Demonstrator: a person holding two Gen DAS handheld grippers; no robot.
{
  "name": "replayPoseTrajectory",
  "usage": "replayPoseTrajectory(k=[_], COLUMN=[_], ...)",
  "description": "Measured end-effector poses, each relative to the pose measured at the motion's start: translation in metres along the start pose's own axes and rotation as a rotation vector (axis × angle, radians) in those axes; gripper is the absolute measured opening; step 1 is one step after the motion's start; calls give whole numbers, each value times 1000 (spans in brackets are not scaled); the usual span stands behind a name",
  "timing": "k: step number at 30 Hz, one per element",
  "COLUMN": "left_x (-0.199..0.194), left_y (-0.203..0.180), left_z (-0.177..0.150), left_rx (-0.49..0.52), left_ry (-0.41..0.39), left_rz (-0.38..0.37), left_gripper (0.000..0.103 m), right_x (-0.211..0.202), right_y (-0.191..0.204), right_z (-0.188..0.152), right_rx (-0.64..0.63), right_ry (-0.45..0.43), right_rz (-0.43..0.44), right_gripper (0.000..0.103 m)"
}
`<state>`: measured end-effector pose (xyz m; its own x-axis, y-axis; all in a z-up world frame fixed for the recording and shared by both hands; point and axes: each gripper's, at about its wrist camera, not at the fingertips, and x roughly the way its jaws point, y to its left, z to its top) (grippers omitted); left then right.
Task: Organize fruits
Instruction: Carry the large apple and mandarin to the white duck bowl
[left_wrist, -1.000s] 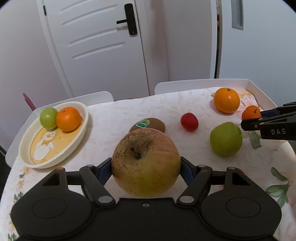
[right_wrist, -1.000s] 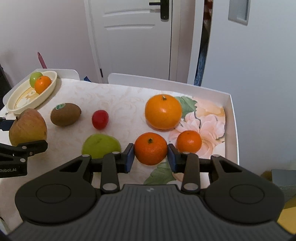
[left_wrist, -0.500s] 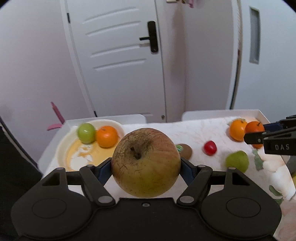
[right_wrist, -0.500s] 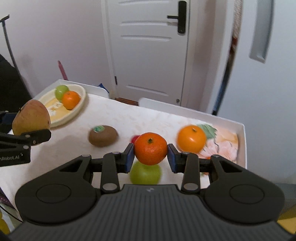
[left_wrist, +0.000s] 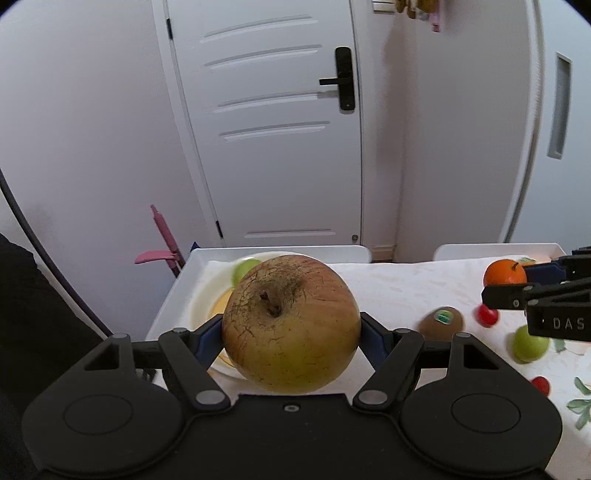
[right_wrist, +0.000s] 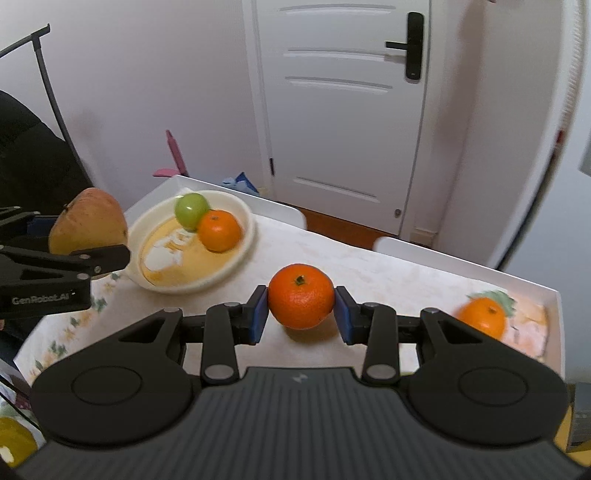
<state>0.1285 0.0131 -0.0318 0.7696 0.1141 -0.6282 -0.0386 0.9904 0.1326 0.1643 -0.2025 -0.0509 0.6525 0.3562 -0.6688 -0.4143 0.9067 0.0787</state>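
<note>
Two fruits held above the desk, one in each tool.

We see the left tool (left_wrist: 291, 334) clenched on a large yellow-red apple (left_wrist: 291, 323), its blue pads pressed to both sides and the stem hollow facing us; the apple hangs in front of the cream dish (right_wrist: 225, 206) at the desk's left end. Our right tool (right_wrist: 301, 310) grips a mandarin (right_wrist: 300, 295) between its pads, clear of the flowered cloth (right_wrist: 369, 273). In the dish a small green fruit (right_wrist: 191, 210) touches an orange one (right_wrist: 219, 230). On the desk (left_wrist: 399, 291) lie a kiwi (left_wrist: 441, 323) with a sticker, a small red fruit (left_wrist: 487, 315) just beside it, a green apple (left_wrist: 529, 346) nearer us, and another orange (right_wrist: 482, 316) near the right edge.
</note>
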Motion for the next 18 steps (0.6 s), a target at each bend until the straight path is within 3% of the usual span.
replayPoseTrajectory(k=[10,18], left_x=[46,98], left_y=[58,82], left_z=[12,9], left_rx=[20,66], left_ry=[41,97], left_rz=[-32,-75], left_gripper=[78,78], right_x=[49,94], right_y=[57,82], right_z=[29,36], right_rx=[-10,10], right_ry=[26,84], right_rz=[4,-13], right_gripper=[53,53])
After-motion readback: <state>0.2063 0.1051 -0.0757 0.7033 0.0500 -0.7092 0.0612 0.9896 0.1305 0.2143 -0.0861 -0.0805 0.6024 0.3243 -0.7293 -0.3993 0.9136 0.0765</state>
